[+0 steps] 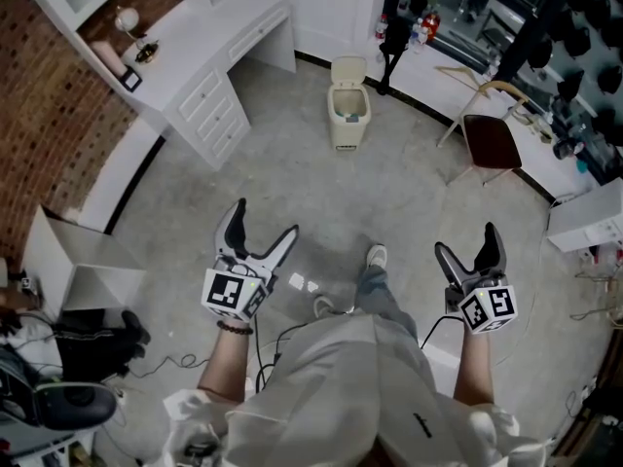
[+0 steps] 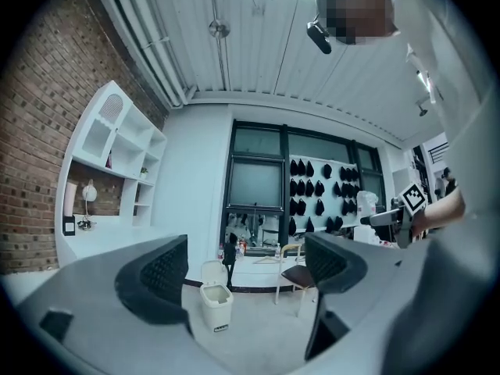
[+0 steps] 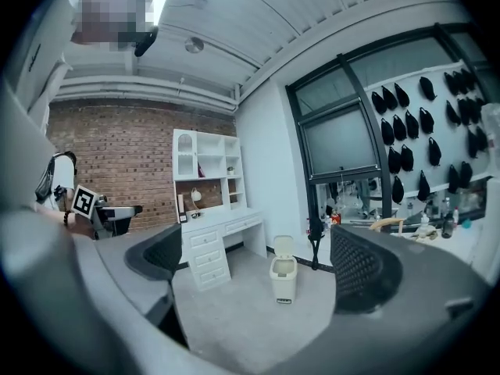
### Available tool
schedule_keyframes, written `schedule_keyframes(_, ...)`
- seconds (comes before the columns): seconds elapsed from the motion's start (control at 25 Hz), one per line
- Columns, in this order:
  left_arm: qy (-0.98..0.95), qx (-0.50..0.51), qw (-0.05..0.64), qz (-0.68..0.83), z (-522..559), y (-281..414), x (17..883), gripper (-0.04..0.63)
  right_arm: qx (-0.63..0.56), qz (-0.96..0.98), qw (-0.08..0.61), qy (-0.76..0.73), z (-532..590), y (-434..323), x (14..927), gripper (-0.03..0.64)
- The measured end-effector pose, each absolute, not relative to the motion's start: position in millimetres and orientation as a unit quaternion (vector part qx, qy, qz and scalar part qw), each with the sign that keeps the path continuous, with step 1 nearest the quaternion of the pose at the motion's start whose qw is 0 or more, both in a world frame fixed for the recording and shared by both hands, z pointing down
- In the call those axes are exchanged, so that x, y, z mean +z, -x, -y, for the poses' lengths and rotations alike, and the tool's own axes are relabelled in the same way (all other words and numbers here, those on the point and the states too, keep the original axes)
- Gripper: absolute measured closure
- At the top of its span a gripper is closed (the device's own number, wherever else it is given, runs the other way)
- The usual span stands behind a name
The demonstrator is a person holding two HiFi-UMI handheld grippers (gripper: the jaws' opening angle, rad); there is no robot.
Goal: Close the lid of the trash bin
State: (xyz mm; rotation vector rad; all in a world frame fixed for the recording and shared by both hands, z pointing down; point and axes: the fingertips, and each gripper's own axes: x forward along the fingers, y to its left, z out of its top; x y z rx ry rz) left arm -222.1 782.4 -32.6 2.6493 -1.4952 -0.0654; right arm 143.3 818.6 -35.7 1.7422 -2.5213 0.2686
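Note:
A small cream trash bin (image 1: 348,115) stands on the grey floor far ahead, its lid (image 1: 348,70) tipped up and back. The same bin (image 2: 216,305) shows between the left jaws and the bin (image 3: 283,278) between the right jaws, still a good way off. My left gripper (image 1: 261,229) is held out low at the left, open and empty. Out at the right, my right gripper (image 1: 469,241) is open too, with nothing between its fingers. Both point roughly level toward the bin.
A white desk with drawers (image 1: 216,56) and shelves stands at the back left by a brick wall. A chair with a dark seat (image 1: 490,136) sits right of the bin, near a counter (image 1: 458,61) under the windows. Boxes and cables (image 1: 88,290) lie at the left.

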Motion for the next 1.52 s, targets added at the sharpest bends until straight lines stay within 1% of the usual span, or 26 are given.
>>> schedule_keyframes(0.48, -0.871, -0.013, 0.033, 0.489, -739.6, 190.4, -43.7, 0.150, 0.104, 0.834, 0.006, -0.542, -761.9, -151.2, -34.4, 0.040)
schedule_keyframes(0.72, -0.871, -0.011, 0.036, 0.490, -678.3, 168.0, -39.3, 0.150, 0.113, 0.846, 0.003, -0.520, -700.7, -156.5, -26.2, 0.040)
schedule_keyframes(1.04, -0.868, 0.005, 0.044, 0.495, -581.1, 112.6, -36.5, 0.150, 0.128, 0.858, -0.007, -0.497, -597.1, -196.9, -21.9, 0.040)
schedule_keyframes(1.24, -0.862, 0.002, 0.033, 0.506, -524.9, 85.6, -51.8, 0.152, 0.130, 0.873, -0.012, -0.470, -535.8, -216.1, -27.2, 0.040)
schedule_keyframes(1.52, -0.847, 0.000, 0.024, 0.531, -472.6, 57.9, -55.4, 0.152, 0.137, 0.889, -0.025, -0.437, -474.1, -240.0, -22.8, 0.040)
